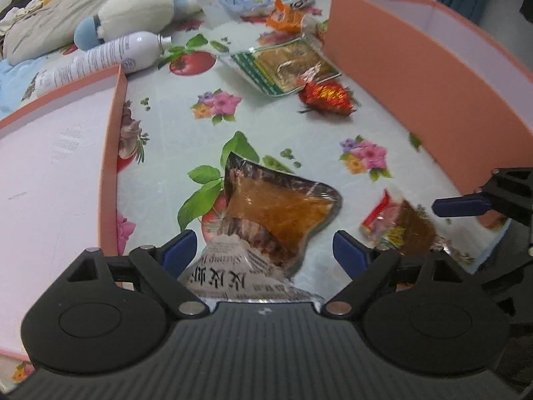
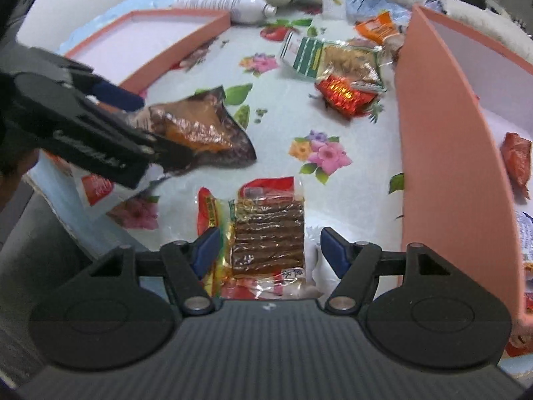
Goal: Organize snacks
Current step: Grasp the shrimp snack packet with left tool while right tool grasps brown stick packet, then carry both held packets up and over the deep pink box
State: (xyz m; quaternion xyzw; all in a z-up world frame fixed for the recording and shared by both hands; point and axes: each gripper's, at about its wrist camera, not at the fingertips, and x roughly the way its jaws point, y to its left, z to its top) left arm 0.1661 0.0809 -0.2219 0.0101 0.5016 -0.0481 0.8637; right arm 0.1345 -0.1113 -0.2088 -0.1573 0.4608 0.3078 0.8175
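My left gripper point(image 1: 265, 251) is open and straddles a packet of orange-brown snack with newspaper-style print point(image 1: 279, 210) on the flowered tablecloth; neither pad presses it. The right wrist view shows the same left gripper point(image 2: 156, 128) and packet point(image 2: 200, 130) at the left. My right gripper point(image 2: 269, 250) is open over a red-and-yellow packet of brown sticks point(image 2: 266, 233). Its left pad overlaps the wrapper's edge and its right pad stands clear. That packet point(image 1: 399, 223) and one right fingertip point(image 1: 463, 205) show at the right in the left wrist view.
A shallow pink tray point(image 1: 113, 153) lies left and a tall pink box point(image 1: 416, 76) stands right, holding a red packet point(image 2: 518, 163). Farther back lie a green-striped packet point(image 1: 283, 66), a red foil packet point(image 1: 328, 98), an orange packet point(image 1: 286, 16), a white bottle point(image 1: 106, 56) and a plush toy point(image 1: 133, 10).
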